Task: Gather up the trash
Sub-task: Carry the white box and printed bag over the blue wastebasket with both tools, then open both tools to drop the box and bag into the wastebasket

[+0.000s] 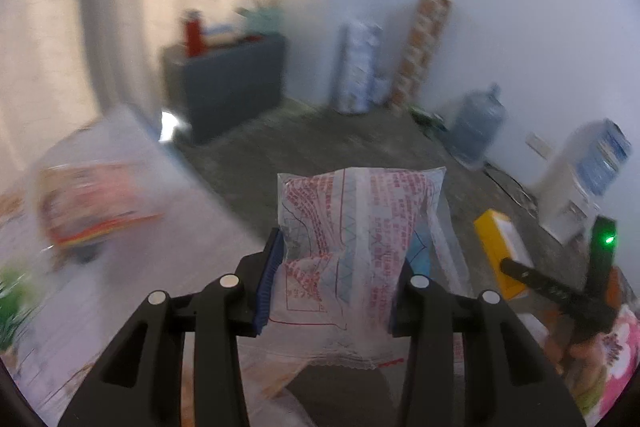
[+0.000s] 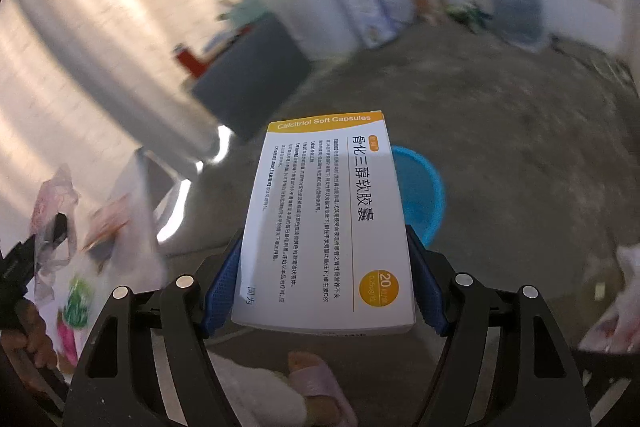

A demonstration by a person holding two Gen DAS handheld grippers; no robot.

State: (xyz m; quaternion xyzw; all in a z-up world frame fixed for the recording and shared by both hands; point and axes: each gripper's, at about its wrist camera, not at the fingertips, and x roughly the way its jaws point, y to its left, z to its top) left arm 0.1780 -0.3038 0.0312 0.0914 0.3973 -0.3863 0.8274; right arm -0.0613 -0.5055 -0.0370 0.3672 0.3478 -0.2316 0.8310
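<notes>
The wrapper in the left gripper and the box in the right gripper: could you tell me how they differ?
The wrapper is soft, crinkled, see-through plastic with red print; the box is stiff, flat-sided white card with an orange band. The wrapper buckles between the pads; the box keeps its shape. Both are clamped, one in the left gripper, one in the right gripper.

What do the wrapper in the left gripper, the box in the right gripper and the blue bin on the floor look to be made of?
Wrapper: thin plastic film, translucent and crinkled, red print, crimped edge. Box: smooth printed paperboard, flat faces, crisp folded edges. Blue bin: likely moulded plastic, uniform colour, rounded rim; mostly hidden behind the box. The left gripper and right gripper each clamp their item.
</notes>
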